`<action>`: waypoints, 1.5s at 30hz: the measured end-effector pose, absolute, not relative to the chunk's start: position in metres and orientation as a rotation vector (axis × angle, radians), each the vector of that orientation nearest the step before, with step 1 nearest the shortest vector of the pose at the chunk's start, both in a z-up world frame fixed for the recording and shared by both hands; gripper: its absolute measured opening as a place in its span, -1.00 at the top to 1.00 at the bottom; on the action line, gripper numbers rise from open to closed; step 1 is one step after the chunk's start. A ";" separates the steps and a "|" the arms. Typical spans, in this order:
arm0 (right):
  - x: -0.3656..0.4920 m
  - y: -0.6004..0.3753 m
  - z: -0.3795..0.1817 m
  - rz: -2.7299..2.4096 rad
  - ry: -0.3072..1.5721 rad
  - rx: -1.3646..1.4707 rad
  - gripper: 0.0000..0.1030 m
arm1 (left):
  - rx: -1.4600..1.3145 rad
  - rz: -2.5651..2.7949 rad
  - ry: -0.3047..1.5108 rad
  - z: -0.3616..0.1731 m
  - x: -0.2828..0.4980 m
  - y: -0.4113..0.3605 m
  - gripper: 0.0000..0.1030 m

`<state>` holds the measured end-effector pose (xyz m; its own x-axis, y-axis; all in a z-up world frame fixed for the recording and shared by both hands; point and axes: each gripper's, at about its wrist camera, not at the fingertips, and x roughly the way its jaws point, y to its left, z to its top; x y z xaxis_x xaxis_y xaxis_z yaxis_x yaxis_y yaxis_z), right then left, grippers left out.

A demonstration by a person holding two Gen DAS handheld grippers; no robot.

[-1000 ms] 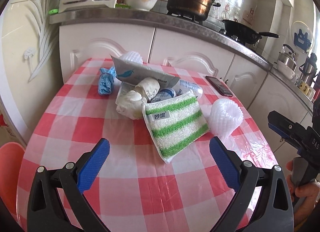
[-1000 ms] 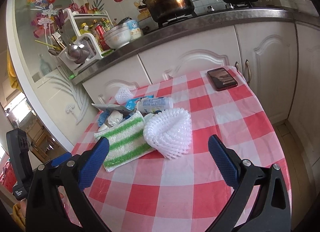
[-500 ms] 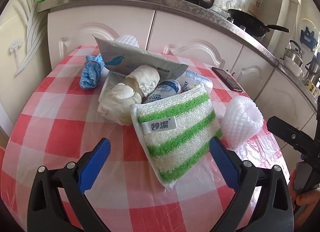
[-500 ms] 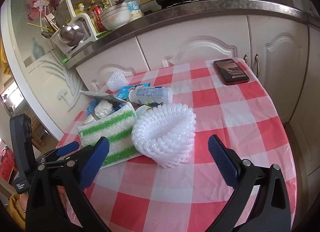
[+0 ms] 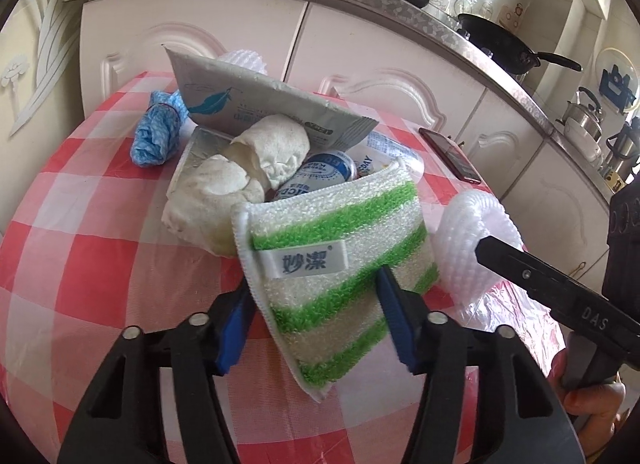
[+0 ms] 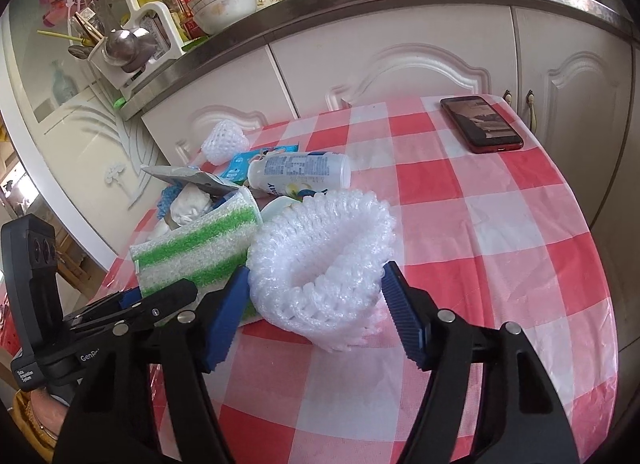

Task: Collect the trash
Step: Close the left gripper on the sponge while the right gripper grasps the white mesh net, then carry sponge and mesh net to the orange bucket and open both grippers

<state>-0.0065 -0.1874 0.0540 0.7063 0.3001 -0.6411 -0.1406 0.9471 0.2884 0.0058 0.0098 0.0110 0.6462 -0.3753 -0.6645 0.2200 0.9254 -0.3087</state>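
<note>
**A:** How far along is the trash collecting?

**B:** By my reading, barely begun. Nothing looks gathered up; no bin or bag shows in either view. The litter sits in a loose heap on the checked counter (image 6: pixel 500 223).

**A:** What are the two grippers doing?

**B:** The left gripper (image 5: pixel 316 316) has its blue fingers on either side of a green-striped sponge (image 5: pixel 340 260), touching or nearly touching its edges. I cannot tell whether they are clenched on it. The right gripper (image 6: pixel 316 304) brackets a white foam net (image 6: pixel 320 260) the same way, and again the grip is unclear. Both things rest on the counter.

**A:** What is left?

**B:** Behind the sponge lie crumpled tissues (image 5: pixel 240 175), a silver wrapper (image 5: pixel 256 103), a small can (image 5: pixel 320 175), a plastic bottle (image 6: pixel 300 171), a blue wad (image 5: pixel 156 131) and a second foam net (image 6: pixel 222 141). A phone (image 6: pixel 482 123) lies well apart, likely not trash.
</note>
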 end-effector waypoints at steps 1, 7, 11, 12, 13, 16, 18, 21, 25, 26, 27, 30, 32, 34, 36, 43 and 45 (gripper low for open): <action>-0.007 -0.187 0.054 0.250 0.746 0.227 -0.18 | -0.214 -0.348 0.801 0.012 0.005 0.010 0.02; -0.008 -0.188 0.055 0.246 0.734 0.245 0.12 | -0.223 -0.349 0.786 0.018 0.001 0.013 0.27; -0.013 -0.188 0.056 0.243 0.722 0.243 0.30 | -0.237 -0.352 0.773 0.023 -0.004 0.018 0.40; -0.014 -0.189 0.057 0.237 0.716 0.247 0.32 | -0.238 -0.352 0.770 0.024 -0.006 0.019 0.44; -0.016 -0.190 0.058 0.232 0.710 0.248 0.34 | -0.242 -0.353 0.765 0.025 -0.007 0.021 0.45; -0.022 -0.191 0.062 0.226 0.699 0.238 0.37 | -0.251 -0.357 0.748 0.031 -0.014 0.026 0.51; -0.026 -0.191 0.064 0.231 0.695 0.248 0.37 | -0.252 -0.358 0.739 0.035 -0.018 0.030 0.53; -0.031 -0.188 0.070 0.240 0.687 0.244 0.37 | -0.264 -0.363 0.723 0.040 -0.025 0.037 0.55; -0.037 -0.181 0.076 0.264 0.684 0.246 0.37 | -0.273 -0.357 0.701 0.047 -0.035 0.048 0.56; -0.038 -0.179 0.078 0.270 0.684 0.248 0.37 | -0.281 -0.354 0.696 0.049 -0.038 0.053 0.56; -0.039 -0.176 0.079 0.279 0.683 0.249 0.37 | -0.284 -0.353 0.693 0.051 -0.040 0.057 0.56; -0.043 -0.163 0.085 0.306 0.682 0.239 0.37 | -0.291 -0.342 0.679 0.057 -0.049 0.071 0.56; -0.044 -0.155 0.087 0.329 0.683 0.234 0.37 | -0.300 -0.335 0.671 0.060 -0.055 0.080 0.56; -0.045 -0.146 0.088 0.352 0.689 0.227 0.37 | -0.307 -0.324 0.664 0.061 -0.061 0.089 0.56; -0.045 -0.136 0.086 0.388 0.702 0.233 0.37 | -0.315 -0.312 0.661 0.061 -0.066 0.099 0.56; -0.047 -0.092 0.082 0.505 0.741 0.221 0.37 | -0.332 -0.232 0.646 0.059 -0.088 0.141 0.56; -0.048 -0.077 0.083 0.539 0.748 0.207 0.37 | -0.340 -0.203 0.641 0.059 -0.094 0.155 0.56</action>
<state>-0.0478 -0.0767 0.0833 0.6056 0.5343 -0.5898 -0.3906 0.8453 0.3646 -0.0942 0.1549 0.0593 0.7848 -0.2878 -0.5489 0.0802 0.9253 -0.3705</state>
